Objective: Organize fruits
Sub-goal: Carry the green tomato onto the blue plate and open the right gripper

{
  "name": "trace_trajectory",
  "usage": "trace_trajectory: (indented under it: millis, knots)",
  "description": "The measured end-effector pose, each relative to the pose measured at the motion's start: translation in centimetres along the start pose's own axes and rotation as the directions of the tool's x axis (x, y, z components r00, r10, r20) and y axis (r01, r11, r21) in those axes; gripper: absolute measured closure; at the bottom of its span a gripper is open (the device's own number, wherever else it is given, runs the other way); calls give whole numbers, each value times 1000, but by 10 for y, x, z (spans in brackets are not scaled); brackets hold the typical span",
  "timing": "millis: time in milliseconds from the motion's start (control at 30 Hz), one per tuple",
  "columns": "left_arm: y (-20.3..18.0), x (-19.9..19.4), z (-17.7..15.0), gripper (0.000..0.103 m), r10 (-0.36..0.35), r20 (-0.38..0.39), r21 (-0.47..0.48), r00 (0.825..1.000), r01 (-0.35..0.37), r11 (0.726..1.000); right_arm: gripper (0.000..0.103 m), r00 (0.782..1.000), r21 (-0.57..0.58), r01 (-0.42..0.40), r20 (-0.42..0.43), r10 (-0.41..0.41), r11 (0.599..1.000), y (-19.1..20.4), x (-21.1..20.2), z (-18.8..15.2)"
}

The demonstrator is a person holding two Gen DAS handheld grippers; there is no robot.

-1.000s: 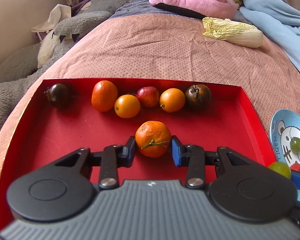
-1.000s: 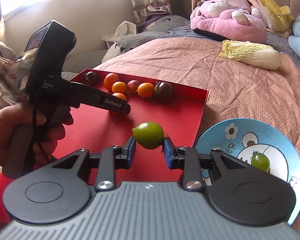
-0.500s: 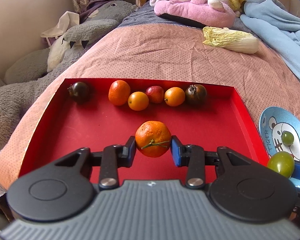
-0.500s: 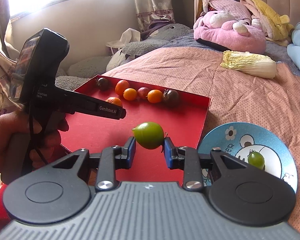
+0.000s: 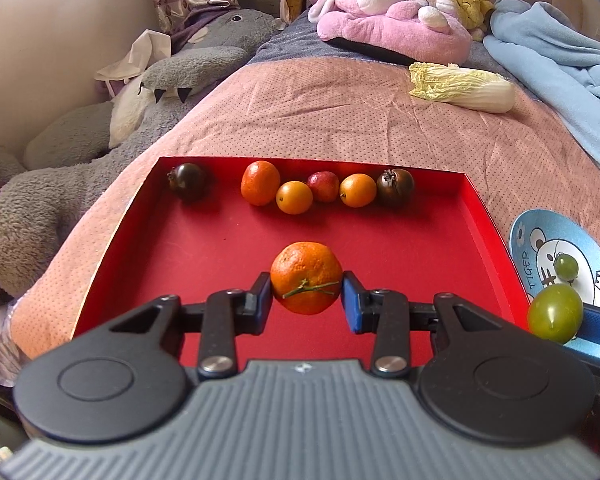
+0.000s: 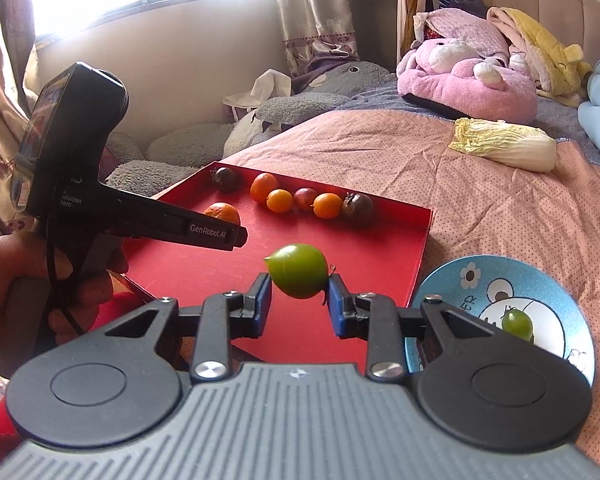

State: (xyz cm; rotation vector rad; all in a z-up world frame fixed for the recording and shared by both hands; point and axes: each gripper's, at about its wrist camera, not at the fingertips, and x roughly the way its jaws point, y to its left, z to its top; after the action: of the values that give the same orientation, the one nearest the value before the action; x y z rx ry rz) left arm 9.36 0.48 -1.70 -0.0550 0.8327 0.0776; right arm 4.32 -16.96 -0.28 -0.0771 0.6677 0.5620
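Observation:
My left gripper [image 5: 306, 294] is shut on an orange mandarin [image 5: 306, 276] and holds it above the red tray [image 5: 204, 264]. My right gripper [image 6: 298, 294] is shut on a green tomato [image 6: 298, 270], held over the tray's near right part [image 6: 380, 276]; this tomato also shows in the left wrist view [image 5: 555, 312]. Several small orange, red and dark fruits [image 5: 326, 190] lie along the tray's far wall. A blue bear plate [image 6: 552, 292] right of the tray holds one small green fruit [image 6: 517, 324].
The tray and plate sit on a pink bedspread [image 5: 340, 120]. A napa cabbage [image 5: 464, 88] lies further back. Grey and pink plush toys [image 5: 396, 28] and a blue blanket [image 5: 560, 64] line the far and left sides.
Both grippers have risen and pulled back from the tray with their fruits still held. The tray looks smaller and farther in both views.

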Motion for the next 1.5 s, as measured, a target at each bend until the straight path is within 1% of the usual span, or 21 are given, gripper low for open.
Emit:
trace_trajectory:
  millis: [333, 667, 1067, 1500]
  knots:
    - [2, -6, -3, 63, 34, -7, 11, 999, -34, 999, 68, 999, 9, -14, 31, 14, 1000, -2, -6, 1]
    - [-9, -8, -2, 63, 29, -5, 27, 1000, -29, 999, 68, 998, 34, -3, 60, 1, 999, -12, -14, -1]
    - [-20, -7, -5, 63, 14, -9, 31, 1000, -14, 999, 68, 996, 85, 30, 82, -37, 996, -33, -26, -4]
    - [-36, -10, -4, 63, -20, -2, 50, 1000, 20, 999, 68, 989, 158, 104, 88, -118, 982, -68, -40, -15]
